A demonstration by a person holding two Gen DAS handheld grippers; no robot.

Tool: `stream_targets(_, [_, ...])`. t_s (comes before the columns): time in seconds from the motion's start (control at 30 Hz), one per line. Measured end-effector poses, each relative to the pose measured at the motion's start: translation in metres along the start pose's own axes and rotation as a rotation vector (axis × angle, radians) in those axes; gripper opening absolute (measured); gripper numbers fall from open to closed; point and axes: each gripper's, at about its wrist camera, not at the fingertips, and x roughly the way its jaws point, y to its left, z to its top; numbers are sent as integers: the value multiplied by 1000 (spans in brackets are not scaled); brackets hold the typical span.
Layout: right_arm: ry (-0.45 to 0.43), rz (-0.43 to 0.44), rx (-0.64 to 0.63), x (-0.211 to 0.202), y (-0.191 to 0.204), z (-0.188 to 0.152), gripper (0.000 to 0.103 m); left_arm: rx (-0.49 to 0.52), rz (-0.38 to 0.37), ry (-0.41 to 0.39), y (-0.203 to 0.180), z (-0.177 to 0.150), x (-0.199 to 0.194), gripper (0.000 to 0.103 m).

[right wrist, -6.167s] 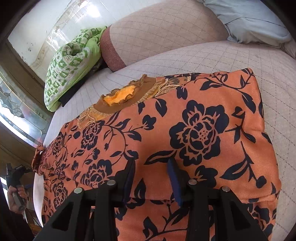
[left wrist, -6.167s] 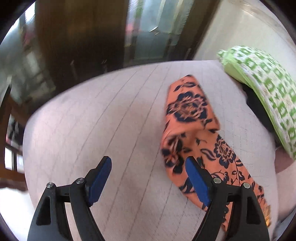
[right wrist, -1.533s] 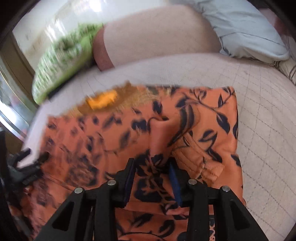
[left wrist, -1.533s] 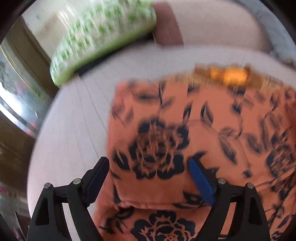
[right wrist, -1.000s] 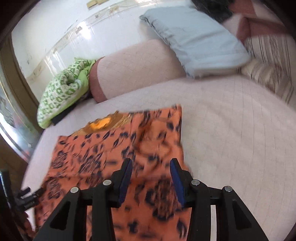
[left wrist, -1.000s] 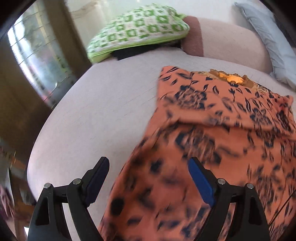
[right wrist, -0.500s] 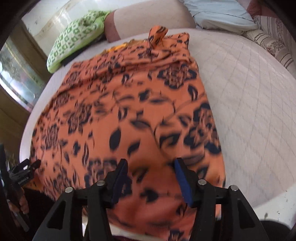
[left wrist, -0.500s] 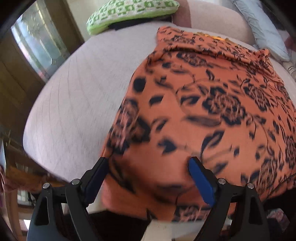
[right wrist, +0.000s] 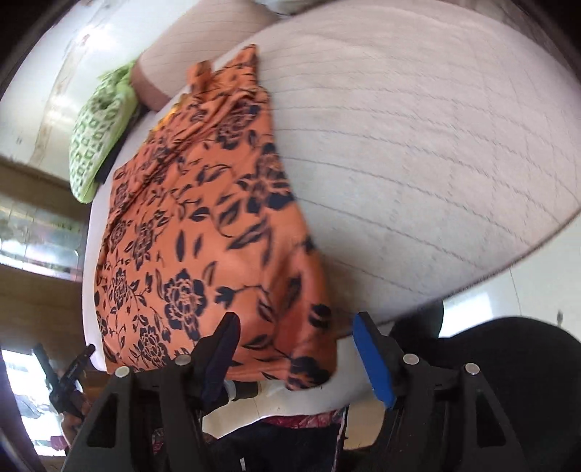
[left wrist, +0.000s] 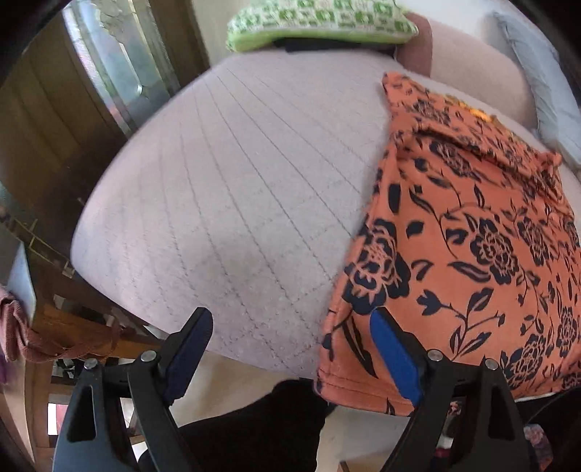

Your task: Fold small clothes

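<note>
Now garment (left wrist: pixel 472 254) hem lies btwn both open tongs, ungripped.

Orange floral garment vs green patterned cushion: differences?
The orange floral garment lies flat, its hem hanging over the bed's near edge; the green patterned cushion sits puffed at the far end. Garment: navy flowers; cushion: white squares. Both are on the quilted bed.

In the left wrist view the orange floral garment (left wrist: pixel 483 250) runs off the right edge, and its lower hem is partly hidden behind the left gripper (left wrist: pixel 290 352). In the right wrist view its near corner (right wrist: pixel 308 366) is motion-blurred. The grey pillow (left wrist: pixel 537 80) is cut by the frame. The green patterned cushion (right wrist: pixel 98 145) is blurred.
</note>
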Motion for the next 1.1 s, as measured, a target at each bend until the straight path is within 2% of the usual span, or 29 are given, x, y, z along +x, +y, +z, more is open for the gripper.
stream_targets(0.13, [55,17,22,23,-2,0,68,24,-65,59,-9,-7,8,89])
stream_targets(0.2, [83,-3,12,35,0,0,68,32,-79,78,-12,-7,13,89])
stream_targets(0.27, [83,-24,6,39,-1,-1,68,36,-92,104,-12,-7,20,89])
stream_targets(0.33, [56,-7,-4,43,0,-3,66,29,-113,125,-10,-9,26,89])
stream_targets(0.37, [51,-4,-15,45,0,-4,55,24,-125,127,-10,-10,28,83])
stream_targets(0.4, [61,-21,-35,49,3,-5,49,22,-138,128,-9,-12,31,64])
stream_targets(0.47, [63,-50,-86,52,9,-7,37,19,-171,123,-5,-14,32,57])
stream_targets(0.5, [61,-59,-104,50,12,-8,26,28,-174,111,-4,-15,30,46])
stream_targets(0.53, [54,-73,-134,48,17,-9,18,45,-180,99,-5,-15,28,39])
stream_targets(0.57, [43,-82,-156,44,21,-10,11,57,-186,92,-6,-15,26,22])
stream_targets(0.6, [29,-83,-177,40,26,-10,10,65,-198,90,-7,-14,24,9])
stream_targets(0.83, [-58,30,-277,6,64,-2,9,98,-203,61,-14,-10,9,7])
stream_targets(1.0, [-120,92,-281,-10,77,6,9,148,-135,-41,-23,-15,-25,7])
stream_targets(1.1, [-135,93,-288,-16,82,10,9,184,-73,-98,-29,-15,-40,7])
